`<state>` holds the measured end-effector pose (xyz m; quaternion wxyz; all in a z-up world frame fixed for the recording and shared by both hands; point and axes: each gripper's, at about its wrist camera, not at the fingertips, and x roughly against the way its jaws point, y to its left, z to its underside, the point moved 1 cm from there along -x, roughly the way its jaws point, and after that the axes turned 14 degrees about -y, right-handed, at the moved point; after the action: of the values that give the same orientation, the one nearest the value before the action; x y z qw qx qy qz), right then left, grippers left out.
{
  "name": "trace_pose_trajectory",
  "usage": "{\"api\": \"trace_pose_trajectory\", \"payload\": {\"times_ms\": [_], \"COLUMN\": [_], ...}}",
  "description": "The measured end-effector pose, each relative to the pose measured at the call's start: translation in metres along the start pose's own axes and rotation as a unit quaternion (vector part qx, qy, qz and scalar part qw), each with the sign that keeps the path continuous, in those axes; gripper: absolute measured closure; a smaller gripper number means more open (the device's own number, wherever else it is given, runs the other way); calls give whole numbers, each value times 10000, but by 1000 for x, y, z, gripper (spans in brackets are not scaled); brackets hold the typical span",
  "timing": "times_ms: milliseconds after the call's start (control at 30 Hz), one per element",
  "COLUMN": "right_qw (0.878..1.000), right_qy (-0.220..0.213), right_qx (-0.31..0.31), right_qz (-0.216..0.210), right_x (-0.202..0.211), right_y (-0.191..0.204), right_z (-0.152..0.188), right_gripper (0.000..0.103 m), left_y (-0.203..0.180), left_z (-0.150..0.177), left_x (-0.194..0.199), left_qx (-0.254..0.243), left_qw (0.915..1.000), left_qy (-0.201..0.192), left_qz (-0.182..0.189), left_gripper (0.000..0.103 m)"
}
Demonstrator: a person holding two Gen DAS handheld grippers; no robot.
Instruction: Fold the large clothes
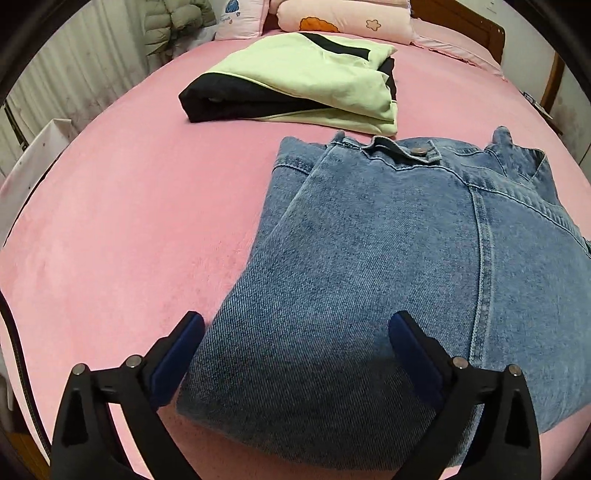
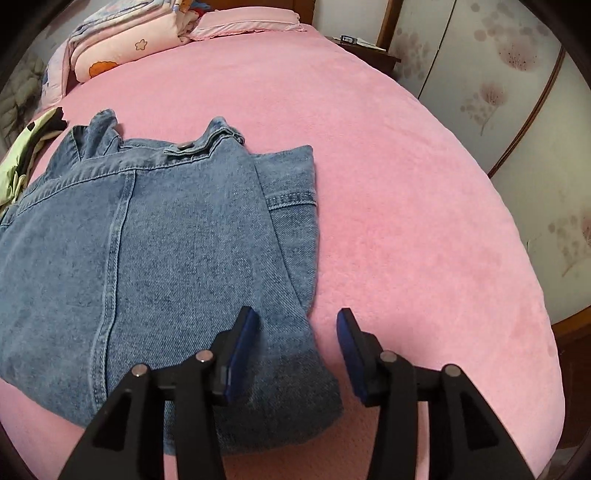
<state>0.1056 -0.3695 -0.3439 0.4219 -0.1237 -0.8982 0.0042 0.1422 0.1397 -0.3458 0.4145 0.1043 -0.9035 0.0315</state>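
Observation:
A blue denim jacket [image 1: 388, 266] lies folded on the pink bed [image 1: 129, 221], collar and metal button at its far edge. My left gripper [image 1: 297, 325] is open, its jaws wide apart just above the jacket's near left corner. In the right wrist view the same jacket [image 2: 155, 251] fills the left half. My right gripper [image 2: 297, 325] is open over the jacket's near right corner, the left pad [image 2: 243, 343] above denim and the right pad [image 2: 349, 347] above the pink sheet [image 2: 406, 221]. Neither gripper holds anything.
A folded light-green and black garment [image 1: 295, 85] lies beyond the jacket. Pink pillows and folded bedding [image 1: 343, 18] sit at the headboard. A wooden bedside table [image 2: 365, 48] and a floral wardrobe [image 2: 498, 92] stand to the right. A white box [image 1: 33, 162] is left of the bed.

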Motion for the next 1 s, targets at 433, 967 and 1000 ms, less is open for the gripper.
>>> {"api": "trace_pose_trajectory", "payload": {"times_ms": [433,967,1000], "right_qw": [9997,9935,9925], "right_qy": [224,111,49], "right_qx": [101,198,190], "right_qz": [19,-1117,-1207], "right_x": [6,137,144], "right_y": [9,71,76], "right_z": [-16,-111,-115], "right_gripper": [57,52,52], "left_y": [-2,4,5], "left_z": [-9,-89,-87], "left_x": [4,150,155], "left_qx": [29,605,707], "left_qw": [9996,9943,9924], "left_qy": [272,484,534], "left_qz": [15,729,851], "left_gripper": [0,0,0]}}
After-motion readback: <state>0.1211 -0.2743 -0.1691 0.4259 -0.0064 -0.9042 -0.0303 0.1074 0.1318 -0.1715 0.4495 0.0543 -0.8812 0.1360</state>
